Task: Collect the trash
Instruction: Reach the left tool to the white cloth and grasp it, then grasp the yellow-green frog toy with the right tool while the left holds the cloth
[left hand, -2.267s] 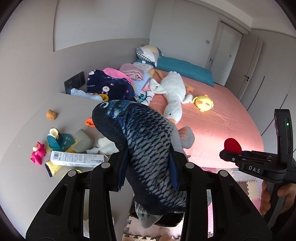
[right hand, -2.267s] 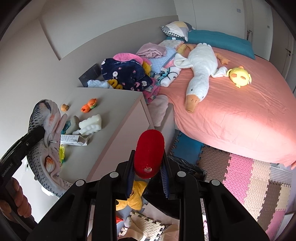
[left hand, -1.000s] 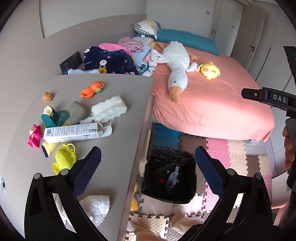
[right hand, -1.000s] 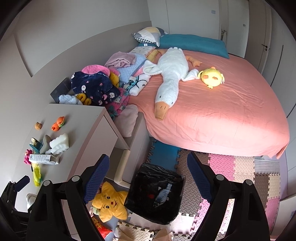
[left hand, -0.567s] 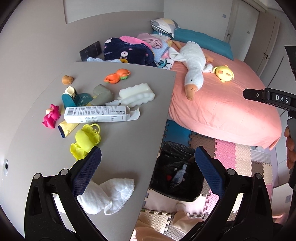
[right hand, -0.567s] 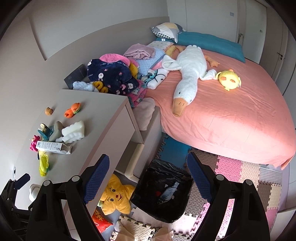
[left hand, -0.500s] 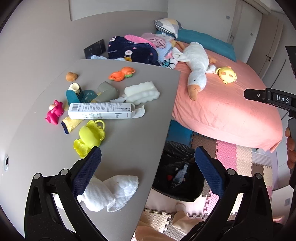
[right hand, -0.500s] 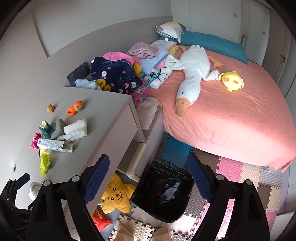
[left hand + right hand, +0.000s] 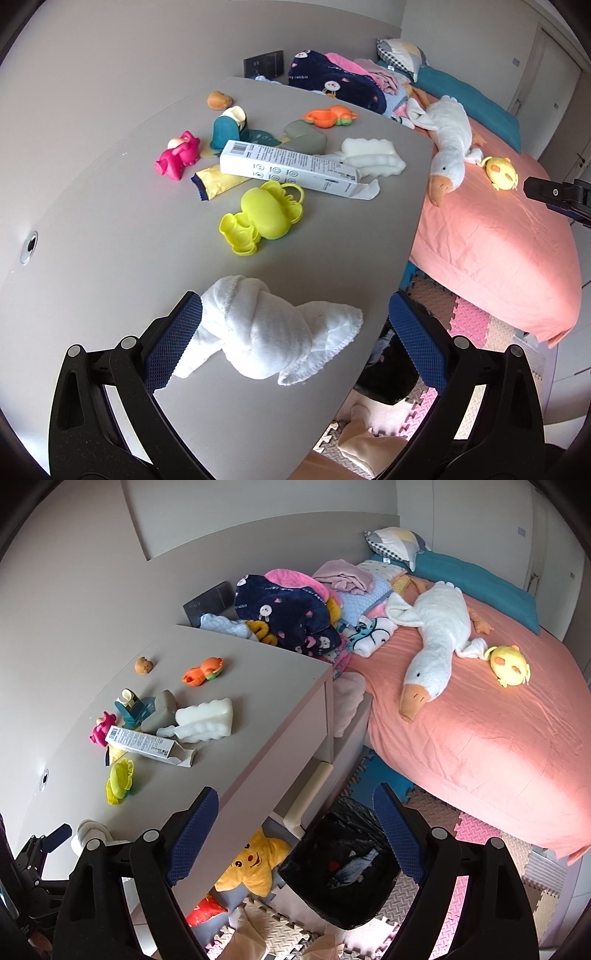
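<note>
Left gripper (image 9: 295, 332): released, jaws spread, now lowered around the white cloth (image 9: 266, 339) at the desk's (image 9: 92, 229) near edge; earlier it hovered higher. Right gripper (image 9: 295, 830): released, empty, above the black bin (image 9: 343, 867) on the floor, right of the desk. Fish toy (image 9: 351, 866): now inside the bin.

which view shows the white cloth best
The left wrist view: the white cloth lies whole and close on the desk, between the open left gripper's fingers. The right wrist view catches only a small edge of it.
</note>
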### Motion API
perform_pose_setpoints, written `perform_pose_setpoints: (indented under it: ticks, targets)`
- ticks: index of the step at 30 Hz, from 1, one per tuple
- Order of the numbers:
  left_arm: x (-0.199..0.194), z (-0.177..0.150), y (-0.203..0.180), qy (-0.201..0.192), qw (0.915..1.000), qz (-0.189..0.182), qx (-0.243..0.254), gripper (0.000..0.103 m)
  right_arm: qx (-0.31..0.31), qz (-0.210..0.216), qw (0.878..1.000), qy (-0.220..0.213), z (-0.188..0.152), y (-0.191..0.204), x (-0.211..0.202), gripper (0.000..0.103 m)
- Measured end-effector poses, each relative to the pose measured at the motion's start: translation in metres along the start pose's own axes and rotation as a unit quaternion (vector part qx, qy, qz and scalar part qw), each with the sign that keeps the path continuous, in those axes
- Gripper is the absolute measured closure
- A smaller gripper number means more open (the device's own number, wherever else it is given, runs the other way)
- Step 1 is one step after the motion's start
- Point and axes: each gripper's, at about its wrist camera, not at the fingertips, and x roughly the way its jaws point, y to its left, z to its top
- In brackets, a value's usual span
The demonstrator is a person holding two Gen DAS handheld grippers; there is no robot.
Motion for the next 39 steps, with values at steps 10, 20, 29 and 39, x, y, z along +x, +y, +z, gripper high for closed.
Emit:
perform_pose_setpoints:
  ticks: [10, 20, 29, 39]
  targets:
    - [0.031, -0.020, 0.020, 0.039, 0.9989, 0.022, -0.013, 0.005, -0.021, 0.012, 1.000, 0.003, 0.001, 0.019, 0.004, 0.017]
    - [0.034, -0.025, 0.028, 0.028, 0.9992, 0.022, -0.016, 0.011, -0.024, 0.013, 1.000, 0.007, -0.001, 0.028, 0.008, 0.017]
    - [0.028, -0.023, 0.048, 0.014, 0.9983, 0.004, -0.056, 0.042, -0.033, 0.022, 0.999, 0.019, -0.004, 0.046, 0.019, 0.017]
    - [0.009, -0.018, 0.077, -0.004, 0.9977, 0.018, -0.065, 0.049, -0.053, 0.046, 0.997, 0.038, -0.003, 0.088, 0.037, 0.017]
